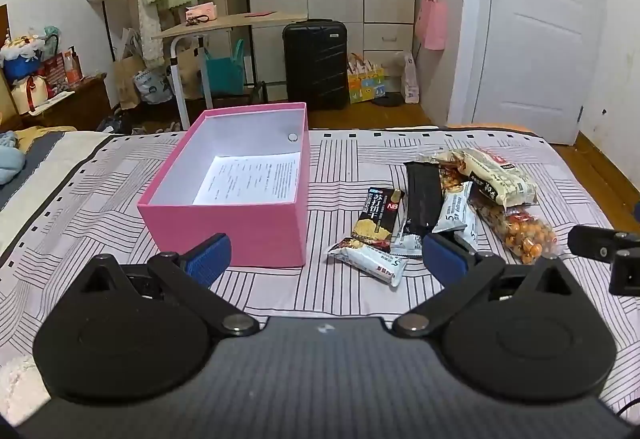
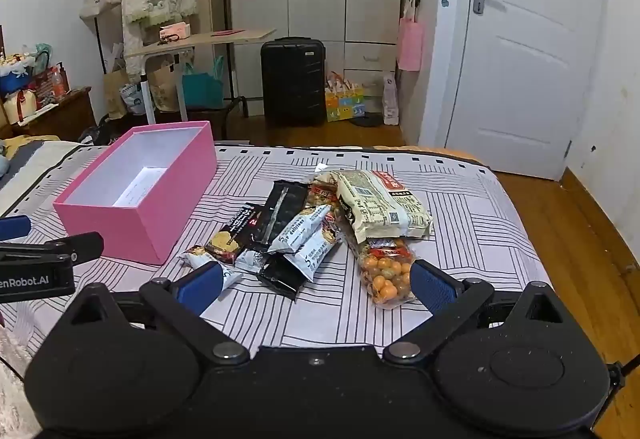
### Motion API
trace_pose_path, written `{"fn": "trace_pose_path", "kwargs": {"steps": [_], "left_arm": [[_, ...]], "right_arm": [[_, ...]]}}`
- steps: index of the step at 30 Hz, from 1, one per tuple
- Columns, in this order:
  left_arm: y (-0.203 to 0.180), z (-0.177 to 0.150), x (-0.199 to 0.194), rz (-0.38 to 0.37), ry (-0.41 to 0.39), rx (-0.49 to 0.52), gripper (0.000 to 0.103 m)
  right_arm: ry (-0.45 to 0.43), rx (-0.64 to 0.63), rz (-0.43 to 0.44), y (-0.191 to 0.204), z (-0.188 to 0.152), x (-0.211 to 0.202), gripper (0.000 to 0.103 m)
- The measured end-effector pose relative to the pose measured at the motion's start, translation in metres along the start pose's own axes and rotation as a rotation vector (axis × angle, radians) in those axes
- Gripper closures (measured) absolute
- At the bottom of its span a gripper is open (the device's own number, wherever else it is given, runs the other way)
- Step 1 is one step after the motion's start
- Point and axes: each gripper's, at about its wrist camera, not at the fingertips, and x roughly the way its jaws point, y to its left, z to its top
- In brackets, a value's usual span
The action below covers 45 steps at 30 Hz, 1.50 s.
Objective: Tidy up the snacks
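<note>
A striped bedsheet holds an open pink box — only a printed sheet inside, it seems. Just right of it lies a heap of snack packets. The left gripper and right gripper hover with fingers wide, holding nothing.

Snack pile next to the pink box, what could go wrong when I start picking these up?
1. The packets overlap: lifting the black wrapper may drag the white bars lying across it.
2. The clear bag of orange balls is pinned under the noodle pack and looks slippery.
3. The pink box looks light; a bump could shift it.
</note>
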Motion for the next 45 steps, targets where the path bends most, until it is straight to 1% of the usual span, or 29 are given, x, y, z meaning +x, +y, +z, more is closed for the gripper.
{"fn": "trace_pose_path", "kwargs": {"steps": [8, 11, 16, 20, 21, 26, 29, 30, 33, 36, 39, 40, 42, 45], "left_arm": [[0.003, -0.002, 0.000, 0.001, -0.001, 0.000, 0.000], [0.004, -0.003, 0.001, 0.007, -0.003, 0.002, 0.000], [0.008, -0.004, 0.006, 0.020, 0.010, 0.000, 0.000], [0.011, -0.004, 0.008, 0.026, 0.016, -0.009, 0.000], [0.011, -0.003, 0.008, 0.026, 0.017, -0.010, 0.000], [0.012, -0.003, 0.008, 0.027, 0.018, -0.016, 0.000], [0.012, -0.003, 0.007, 0.024, 0.017, -0.015, 0.000], [0.013, -0.003, 0.006, 0.020, 0.015, -0.015, 0.000], [0.013, -0.002, 0.004, 0.019, 0.012, -0.015, 0.000], [0.013, -0.001, 0.006, 0.014, 0.028, -0.014, 0.000], [0.015, 0.003, 0.014, 0.003, 0.079, -0.043, 0.000], [0.015, 0.004, 0.017, -0.005, 0.086, -0.048, 0.000], [0.014, 0.010, 0.024, -0.019, 0.100, -0.055, 0.000], [0.008, 0.026, 0.031, 0.007, 0.122, -0.018, 0.002]], "right_arm": [[0.007, -0.009, -0.013, 0.000, -0.001, 0.002, 0.002], [-0.003, -0.020, -0.004, -0.001, -0.004, 0.005, 0.002], [-0.001, -0.038, 0.005, 0.004, -0.005, 0.006, 0.002], [0.007, -0.058, -0.004, 0.006, -0.004, 0.006, 0.002], [-0.011, -0.052, 0.000, 0.008, -0.005, 0.006, 0.002], [-0.004, -0.073, -0.014, 0.008, -0.004, 0.005, 0.002], [-0.020, -0.063, -0.009, 0.008, -0.004, 0.004, 0.002], [-0.006, -0.068, -0.013, 0.008, -0.004, 0.003, 0.002], [-0.002, -0.073, -0.017, 0.008, -0.003, 0.004, 0.002], [0.016, -0.096, -0.014, 0.008, -0.004, 0.008, 0.002], [0.012, -0.108, -0.015, 0.006, -0.006, 0.017, 0.002], [-0.005, -0.116, -0.009, 0.005, -0.004, 0.018, 0.002], [-0.054, -0.103, 0.035, 0.000, 0.002, 0.020, 0.002], [-0.145, -0.087, 0.163, -0.011, 0.013, 0.025, 0.002]]}}
